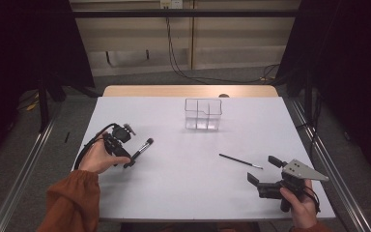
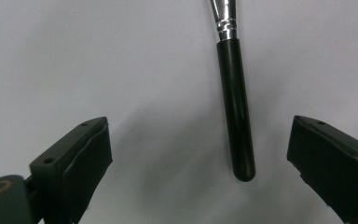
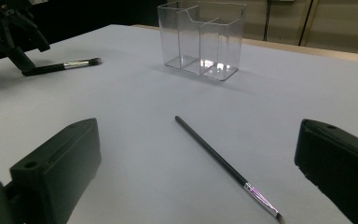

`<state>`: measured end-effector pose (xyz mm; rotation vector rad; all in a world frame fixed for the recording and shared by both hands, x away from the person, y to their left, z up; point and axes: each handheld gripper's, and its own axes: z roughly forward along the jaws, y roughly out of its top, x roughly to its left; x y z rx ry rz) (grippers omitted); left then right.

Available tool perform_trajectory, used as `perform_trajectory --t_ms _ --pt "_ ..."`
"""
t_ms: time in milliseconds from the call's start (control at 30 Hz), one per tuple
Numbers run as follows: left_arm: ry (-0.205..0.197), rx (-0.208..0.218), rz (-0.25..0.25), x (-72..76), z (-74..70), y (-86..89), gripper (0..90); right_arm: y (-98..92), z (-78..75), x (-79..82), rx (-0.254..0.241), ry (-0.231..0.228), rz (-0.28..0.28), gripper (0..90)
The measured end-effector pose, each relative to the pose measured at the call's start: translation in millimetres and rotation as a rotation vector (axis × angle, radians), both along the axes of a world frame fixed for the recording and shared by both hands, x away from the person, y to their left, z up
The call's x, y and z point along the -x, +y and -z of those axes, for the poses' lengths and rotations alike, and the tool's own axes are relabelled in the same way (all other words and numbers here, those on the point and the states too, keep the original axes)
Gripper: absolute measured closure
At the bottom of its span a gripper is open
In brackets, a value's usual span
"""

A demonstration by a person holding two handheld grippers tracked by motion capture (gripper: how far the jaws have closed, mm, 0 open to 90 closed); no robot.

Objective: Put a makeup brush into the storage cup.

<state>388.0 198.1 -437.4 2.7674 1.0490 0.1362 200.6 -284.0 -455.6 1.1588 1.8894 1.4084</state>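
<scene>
Left gripper (image 1: 128, 162): jaws spread wide, grasping nothing, lowered over the black handle end of a thick makeup brush (image 1: 142, 149); in the left gripper view that handle (image 2: 237, 116) lies on the table between the jaws, nearer the right-hand one, touching neither. Brush: flat on the white tabletop (image 1: 183, 169), bristles pointing away from the left hand (image 1: 99, 157). Right gripper (image 1: 264, 170): jaws likewise wide apart, empty, held just above the table at its near right. Thin liner brush (image 1: 240, 161): flat on the table, just ahead of the right gripper, untouched. Clear divided organiser (image 1: 203, 114): upright, toward the far middle, well apart from both grippers.
</scene>
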Motion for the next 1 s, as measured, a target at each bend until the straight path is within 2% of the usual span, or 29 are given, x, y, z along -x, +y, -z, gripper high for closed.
perform_trajectory --t_ms 200,333,400,467,500,533,733,833,867,1000 --pt "0.022 -0.012 0.012 -2.6 4.2 -2.8 16.6 0.3 0.1 -0.3 -0.003 0.002 0.002 0.0" --pt "0.043 -0.043 0.005 -4.9 10.4 -8.6 21.5 0.3 0.2 -0.3 -0.002 0.003 -0.001 0.0" --pt "0.051 -0.021 0.006 -3.9 9.8 -10.2 27.0 0.2 0.4 -0.5 -0.001 0.005 -0.001 0.0" --pt "0.056 -0.020 0.006 -3.5 9.3 -10.6 33.5 0.3 0.4 -0.5 -0.002 0.006 0.000 0.0" --pt "0.062 -0.018 0.005 -3.0 8.9 -10.9 33.5 0.3 0.4 -0.5 -0.002 0.006 0.000 0.0" --pt "0.067 -0.020 0.002 -2.9 8.7 -11.3 37.5 0.4 0.4 -0.5 -0.001 0.005 -0.001 0.0" --pt "0.087 -0.031 -0.019 -3.5 8.3 -12.8 41.4 0.7 0.2 -0.1 -0.001 0.006 -0.003 0.0" --pt "0.099 -0.036 -0.020 -2.1 7.1 -15.3 48.6 0.3 0.3 0.0 -0.002 0.005 -0.002 0.0" --pt "0.102 -0.037 -0.017 -2.0 7.0 -15.7 53.9 0.0 0.3 0.0 -0.002 0.006 -0.002 0.0" --pt "0.123 -0.046 -0.015 -3.7 6.4 -15.9 58.7 0.2 0.3 0.0 -0.001 0.007 -0.003 0.0"
